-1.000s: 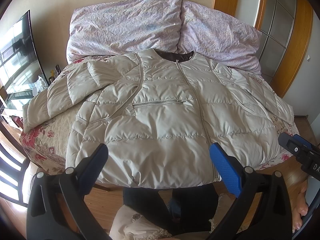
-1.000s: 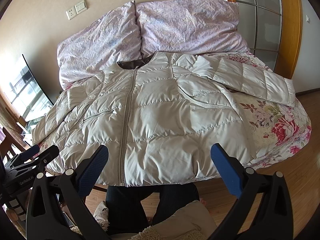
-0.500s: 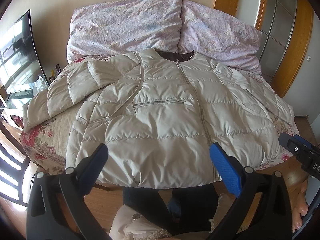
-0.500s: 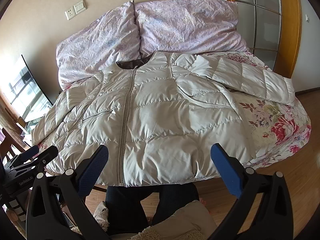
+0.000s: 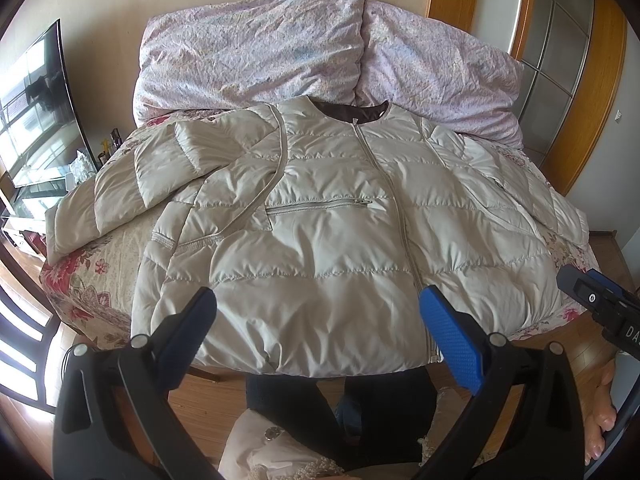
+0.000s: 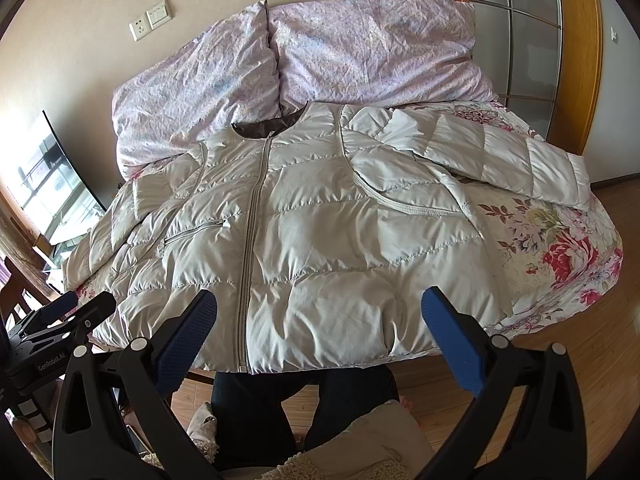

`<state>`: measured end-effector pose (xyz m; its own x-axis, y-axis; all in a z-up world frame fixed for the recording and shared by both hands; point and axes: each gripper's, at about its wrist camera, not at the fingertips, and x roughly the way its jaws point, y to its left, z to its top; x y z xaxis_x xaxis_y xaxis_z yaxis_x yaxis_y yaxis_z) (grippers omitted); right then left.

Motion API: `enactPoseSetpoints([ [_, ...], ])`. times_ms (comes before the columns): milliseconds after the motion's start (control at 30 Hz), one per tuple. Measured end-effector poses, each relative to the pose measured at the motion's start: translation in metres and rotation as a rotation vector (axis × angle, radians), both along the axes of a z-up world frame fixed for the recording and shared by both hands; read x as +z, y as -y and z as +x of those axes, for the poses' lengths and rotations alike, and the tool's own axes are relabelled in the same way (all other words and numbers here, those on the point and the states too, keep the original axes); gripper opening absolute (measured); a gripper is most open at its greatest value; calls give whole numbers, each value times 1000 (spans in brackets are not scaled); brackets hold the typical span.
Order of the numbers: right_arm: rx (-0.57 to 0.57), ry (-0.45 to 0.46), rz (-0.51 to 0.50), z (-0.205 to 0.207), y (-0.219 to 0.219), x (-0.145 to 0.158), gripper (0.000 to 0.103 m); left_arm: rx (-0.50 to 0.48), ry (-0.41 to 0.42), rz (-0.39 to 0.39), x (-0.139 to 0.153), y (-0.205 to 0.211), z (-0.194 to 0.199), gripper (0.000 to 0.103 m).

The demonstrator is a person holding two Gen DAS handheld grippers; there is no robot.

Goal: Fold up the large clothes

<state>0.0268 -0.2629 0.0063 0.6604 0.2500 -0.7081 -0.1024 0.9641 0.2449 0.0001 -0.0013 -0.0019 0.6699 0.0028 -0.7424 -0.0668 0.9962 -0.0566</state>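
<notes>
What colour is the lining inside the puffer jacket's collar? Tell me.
Dark brown lining, clearest in the left wrist view.

Puffy beige quilted nylon jacket point(image 5: 340, 240) with a soft sheen, crinkled matt lilac cotton pillows point(image 5: 256, 48), floral printed cloth bedsheet point(image 6: 560, 248), glossy orange-brown wooden floor point(image 6: 580, 360), textured blue rubbery gripper pads point(image 5: 452, 336) on matt black plastic

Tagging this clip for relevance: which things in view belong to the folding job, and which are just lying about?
Belongs to the job:
- puffer jacket, spread flat, zipped
- bed it lies on
- left hand-held gripper, open
- right hand-held gripper, open

Just lying about:
- two pillows
- television
- wall sockets
- sliding door
</notes>
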Motion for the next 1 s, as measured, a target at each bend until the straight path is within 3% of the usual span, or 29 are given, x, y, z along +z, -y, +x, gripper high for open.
enactPoseSetpoints([
  [1000, -16, -12, 3, 14, 4, -7, 102, 19, -15, 7, -6, -7, 9, 101],
])
